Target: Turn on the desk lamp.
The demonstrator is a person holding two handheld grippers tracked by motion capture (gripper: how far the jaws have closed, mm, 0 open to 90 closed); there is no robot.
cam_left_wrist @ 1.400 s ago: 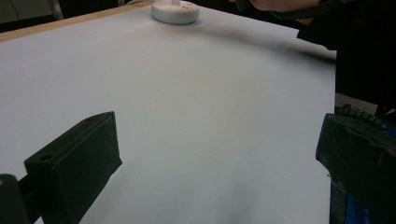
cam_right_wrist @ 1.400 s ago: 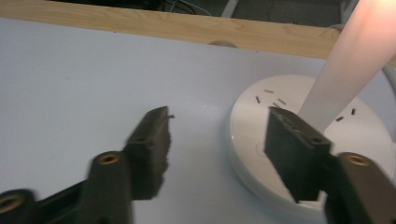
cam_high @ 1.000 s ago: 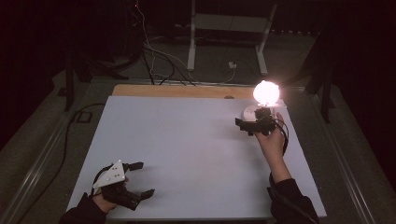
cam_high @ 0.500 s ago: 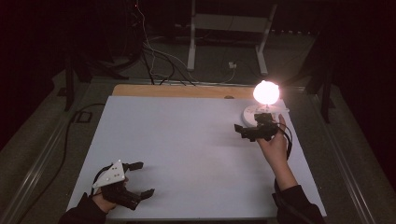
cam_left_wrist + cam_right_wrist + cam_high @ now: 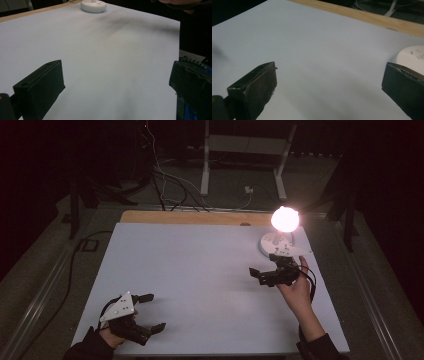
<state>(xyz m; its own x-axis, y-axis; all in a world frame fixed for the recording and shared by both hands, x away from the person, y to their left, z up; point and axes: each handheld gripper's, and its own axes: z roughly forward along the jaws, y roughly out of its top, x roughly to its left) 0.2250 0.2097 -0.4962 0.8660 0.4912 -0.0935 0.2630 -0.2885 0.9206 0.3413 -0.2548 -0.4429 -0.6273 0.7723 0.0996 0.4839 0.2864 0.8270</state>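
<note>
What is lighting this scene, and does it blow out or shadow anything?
High view: the lit lamp bulb is overexposed to a white blob, the room beyond is near black. Left gripper view: a soft dark shadow crosses the white tabletop below the lamp base. Right gripper view: the near jaws look dim and soft.

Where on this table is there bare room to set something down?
Most of the white table is bare: the whole middle and far left, between the left gripper at the near left and the right gripper. The far right corner is crowded: the lit lamp on its round base.
</note>
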